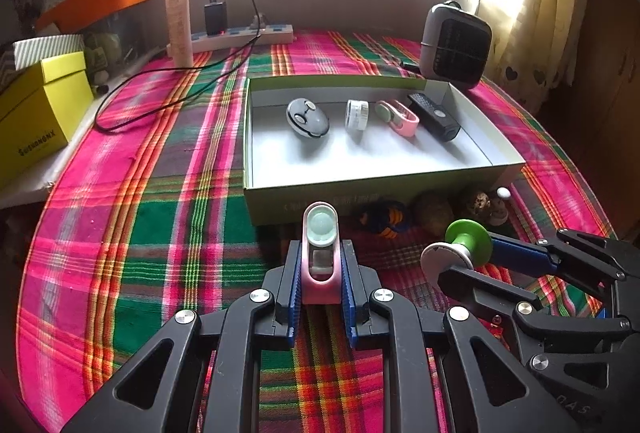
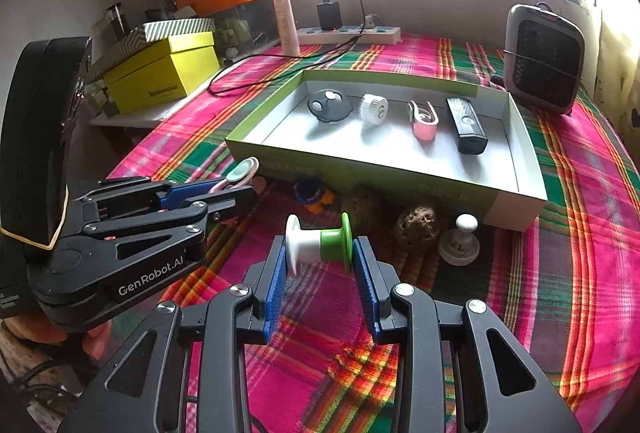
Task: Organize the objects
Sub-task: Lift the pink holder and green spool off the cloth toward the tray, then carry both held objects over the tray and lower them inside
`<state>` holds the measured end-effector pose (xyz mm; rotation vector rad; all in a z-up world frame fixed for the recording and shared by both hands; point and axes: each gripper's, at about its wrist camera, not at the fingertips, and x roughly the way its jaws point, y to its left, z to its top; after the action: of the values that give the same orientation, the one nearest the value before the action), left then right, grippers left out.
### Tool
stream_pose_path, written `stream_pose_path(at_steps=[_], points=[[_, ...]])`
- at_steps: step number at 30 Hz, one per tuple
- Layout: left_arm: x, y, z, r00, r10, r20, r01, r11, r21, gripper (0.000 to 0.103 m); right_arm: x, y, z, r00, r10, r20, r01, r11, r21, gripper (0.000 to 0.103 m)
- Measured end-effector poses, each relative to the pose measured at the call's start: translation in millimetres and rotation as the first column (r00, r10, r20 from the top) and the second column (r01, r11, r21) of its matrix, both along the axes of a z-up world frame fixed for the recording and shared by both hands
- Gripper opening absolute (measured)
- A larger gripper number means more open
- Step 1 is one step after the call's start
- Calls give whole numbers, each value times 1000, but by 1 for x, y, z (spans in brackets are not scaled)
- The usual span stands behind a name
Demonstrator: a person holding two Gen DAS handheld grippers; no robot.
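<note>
My left gripper (image 1: 320,273) is shut on a pink clip with a pale green round end (image 1: 320,253), held just before the near wall of the shallow green-and-white box (image 1: 400,185). My right gripper (image 2: 319,253) is shut on a white-and-green spool (image 2: 319,243), its blue pads pressing on both flanges. The spool (image 1: 460,247) also shows at the right of the left wrist view. In the box lie a dark round fob (image 2: 329,106), a white cap (image 2: 373,109), another pink clip (image 2: 424,121) and a black remote (image 2: 466,127).
Before the box sit a blue-and-orange toy (image 2: 314,195), two brown bumpy balls (image 2: 416,225) and a white knob on a base (image 2: 460,241). A heater (image 2: 544,57) stands at the back right. A power strip (image 2: 348,33), a tube (image 2: 286,21) and a yellow box (image 2: 160,73) are at the left and back.
</note>
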<state>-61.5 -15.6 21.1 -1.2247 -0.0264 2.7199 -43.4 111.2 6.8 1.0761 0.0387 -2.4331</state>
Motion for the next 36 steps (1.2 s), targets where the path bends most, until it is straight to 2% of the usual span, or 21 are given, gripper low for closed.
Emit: stream_pose_path(at_steps=[8,14,19,36], points=[[-2,-5,17,999,-6,-39,7,1000,26,16,-7,3,17,999,-8,-37,7,1000,-23,34],[-10,-7,23,999,-1,-39,2,999,44,16,-15,2,23,999,-9,-50,8,1000,-25,34],[-22,-7,26,999,-1,-44,2,999,33,16,-25,2,29,998,-14,-69,12,1000,-23,34],[-68,-2,13,1000,-6,14,6,999,40,16,-77,4,23,998,-53,-27,53,999,-6,34]])
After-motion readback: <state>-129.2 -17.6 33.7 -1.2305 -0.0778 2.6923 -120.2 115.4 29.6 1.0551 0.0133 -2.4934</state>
